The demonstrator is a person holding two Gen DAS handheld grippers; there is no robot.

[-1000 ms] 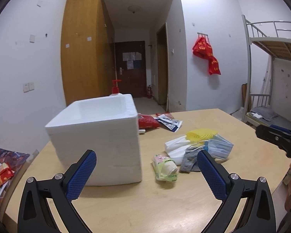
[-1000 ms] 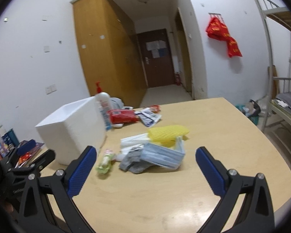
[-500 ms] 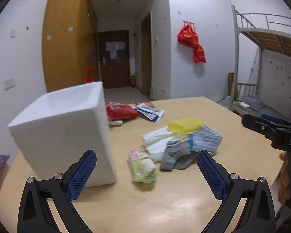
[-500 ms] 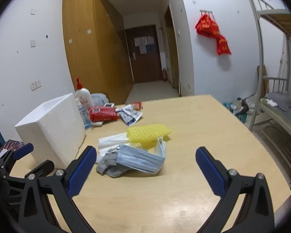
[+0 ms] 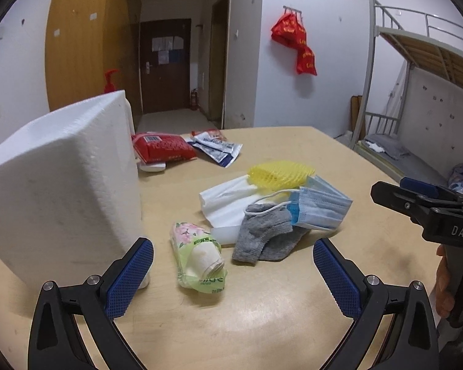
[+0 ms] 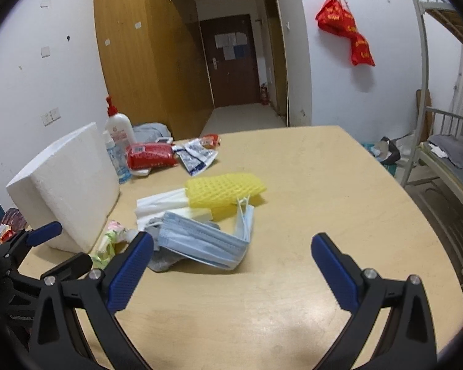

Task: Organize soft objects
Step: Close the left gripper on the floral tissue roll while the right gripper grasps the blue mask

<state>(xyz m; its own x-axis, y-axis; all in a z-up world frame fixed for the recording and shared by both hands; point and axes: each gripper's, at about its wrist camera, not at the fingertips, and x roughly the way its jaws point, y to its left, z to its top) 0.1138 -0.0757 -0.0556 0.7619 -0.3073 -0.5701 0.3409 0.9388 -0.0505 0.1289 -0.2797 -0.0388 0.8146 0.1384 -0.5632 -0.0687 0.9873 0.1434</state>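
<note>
left gripper (image 5: pixel 233 273): fingers wide apart, nothing between pads, low over desk; tissue pack lies between the two blue pads at about 12 o'clock
right gripper (image 6: pixel 231 266): fingers wide apart, empty; mask sits just past the left finger, at 11 o'clock. Also seen in left view at 3 o'clock, held by a hand (image 5: pixel 447 283)
desk (image 6: pixel 339 185): light wood, carries everything
foam box (image 5: pixel 61 185): white, at 9–10 o'clock in left view, left fingertip right beside its near corner; cannot tell if touching
tissue pack (image 5: pixel 200 257): green floral wrapper, lying flat, just right of box
sock (image 5: pixel 267 237): grey, crumpled, just right of tissue pack, partly under mask
mask (image 6: pixel 205 240): blue, folded, ear loop draped on sock; leans on the pile
yellow net (image 6: pixel 225 191): foam mesh sleeve, on top of white bag, far side of pile
white bag (image 5: pixel 228 199): flat, under net and mask
red pack (image 5: pixel 162 148): behind box at 11 o'clock, well apart from pile
blue-white sachets (image 5: pixel 217 149): just right of red pack
pump bottle (image 6: pixel 118 132): white with red pump, behind box
bunk bed (image 5: pixel 416 92): far right, off desk
red bags (image 6: pixel 345 27): hanging on wall
</note>
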